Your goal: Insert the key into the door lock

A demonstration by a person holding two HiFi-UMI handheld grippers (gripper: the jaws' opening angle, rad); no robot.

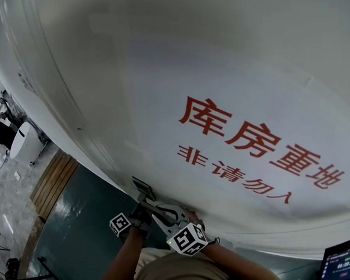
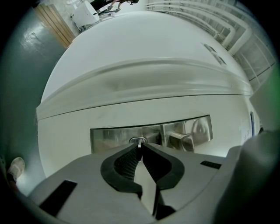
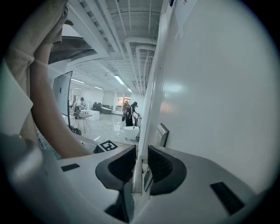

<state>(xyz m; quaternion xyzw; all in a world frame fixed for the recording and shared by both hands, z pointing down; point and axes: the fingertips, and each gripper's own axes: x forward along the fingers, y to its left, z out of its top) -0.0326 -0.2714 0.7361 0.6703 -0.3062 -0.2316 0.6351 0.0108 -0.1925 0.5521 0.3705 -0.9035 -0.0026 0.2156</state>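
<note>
Key (image 2: 139,143) at lock (image 2: 109,138), right gripper (image 3: 141,154) on handle (image 3: 136,174)

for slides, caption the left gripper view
Left gripper, shut on the key, tip at the keyhole in the lock plate.

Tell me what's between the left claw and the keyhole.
Only the key: the left claw is shut on it, and its tip sits at the keyhole in the steel lock plate. The left gripper view shows it.

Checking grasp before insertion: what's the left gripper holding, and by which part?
The key: left gripper jaws shut on its rear end; only the tip pokes out, at the lock plate.
</note>
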